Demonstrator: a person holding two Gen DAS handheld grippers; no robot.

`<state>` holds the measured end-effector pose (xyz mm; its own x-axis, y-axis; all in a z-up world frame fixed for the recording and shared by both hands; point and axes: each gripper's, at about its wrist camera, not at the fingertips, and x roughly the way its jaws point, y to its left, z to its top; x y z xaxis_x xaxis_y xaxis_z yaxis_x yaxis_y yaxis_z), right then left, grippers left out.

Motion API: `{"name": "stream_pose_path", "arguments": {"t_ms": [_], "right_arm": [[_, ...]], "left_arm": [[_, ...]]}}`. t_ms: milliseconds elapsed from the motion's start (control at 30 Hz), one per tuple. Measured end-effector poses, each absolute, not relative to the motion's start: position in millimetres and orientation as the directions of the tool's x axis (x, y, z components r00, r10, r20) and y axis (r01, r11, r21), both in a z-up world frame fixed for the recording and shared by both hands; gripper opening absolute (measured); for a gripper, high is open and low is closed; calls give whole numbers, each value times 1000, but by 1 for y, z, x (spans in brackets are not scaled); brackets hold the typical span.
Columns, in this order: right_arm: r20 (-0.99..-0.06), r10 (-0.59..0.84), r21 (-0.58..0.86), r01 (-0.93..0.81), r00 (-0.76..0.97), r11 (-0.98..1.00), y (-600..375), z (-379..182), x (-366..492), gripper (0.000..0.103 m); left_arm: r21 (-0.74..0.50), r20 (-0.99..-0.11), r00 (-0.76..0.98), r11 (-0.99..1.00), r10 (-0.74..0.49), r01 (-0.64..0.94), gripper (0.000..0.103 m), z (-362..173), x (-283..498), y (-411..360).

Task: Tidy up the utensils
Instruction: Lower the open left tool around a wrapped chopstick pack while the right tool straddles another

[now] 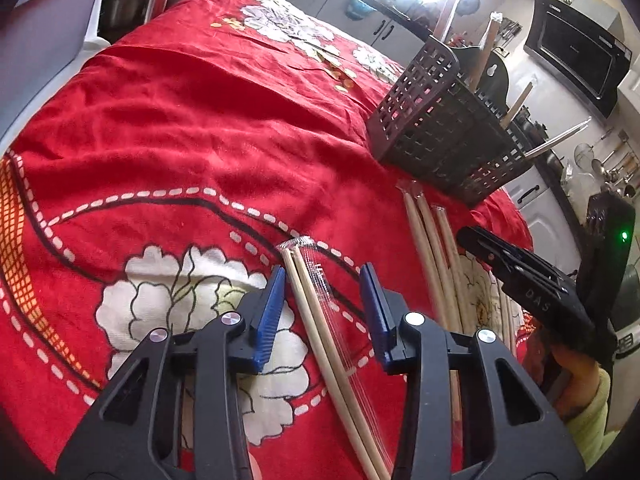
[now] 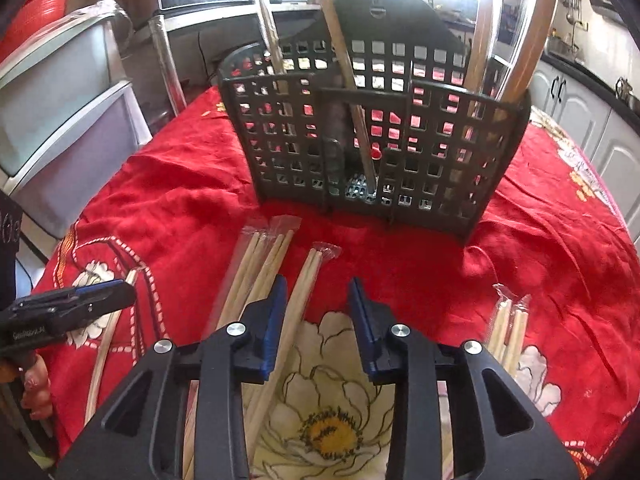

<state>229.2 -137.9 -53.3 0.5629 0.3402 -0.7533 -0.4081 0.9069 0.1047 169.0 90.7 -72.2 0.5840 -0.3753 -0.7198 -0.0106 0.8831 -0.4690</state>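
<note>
Nearest the lens in the left wrist view, the left gripper point(image 1: 324, 312) with blue-padded black fingers is seen with its jaws apart, straddling a pair of pale wooden chopsticks in a clear plastic sleeve point(image 1: 320, 320) that lies on the red floral tablecloth point(image 1: 180, 120); the pads are not seen pressing on it. In the right wrist view the right gripper point(image 2: 318, 320) is likewise parted around a second sleeved wooden chopstick pair point(image 2: 298, 304), which sits just beside the left pad. A loose bundle of further sleeved chopsticks point(image 2: 256, 268) lies just left of it, and two short sleeved pairs point(image 2: 510, 328) lie well to the right. The dark perforated plastic utensil caddy point(image 2: 360, 140) stands beyond, with a few chopsticks already upright in its compartments. Both picks are judged to be at the closing stage. A slippery sleeve could be squeezed out sideways if the pads close off-centre; on the right, the neighbouring bundle could be caught as well. The soft, wrinkled cloth might also be pinched under the fingertips.
</note>
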Motion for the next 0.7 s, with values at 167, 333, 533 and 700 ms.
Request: {"name": "stream_pose_path", "arguments": {"t_ms": [167,333,533,700], "right_arm": [[-779,341,117,-412,526,903,-131,-60,243,27],[-799,343,137,-404,495,904,-127,-69,256,27],[-790,372,185,-390,487,902,-128,-71,268,24],[-779,378,187,-390,500,901,-129,-70,271,17]], "left_arm": [[-459,-724,583,888,-367,-10,31,-74,177,91],[-447,-733,580,895,-356,-16,31,-74,185,90],[-431,-740,579,902,-343,-18,34,-73,191,86],[-412,-747,580,911,-325,-19,34,-72,198,83]]}}
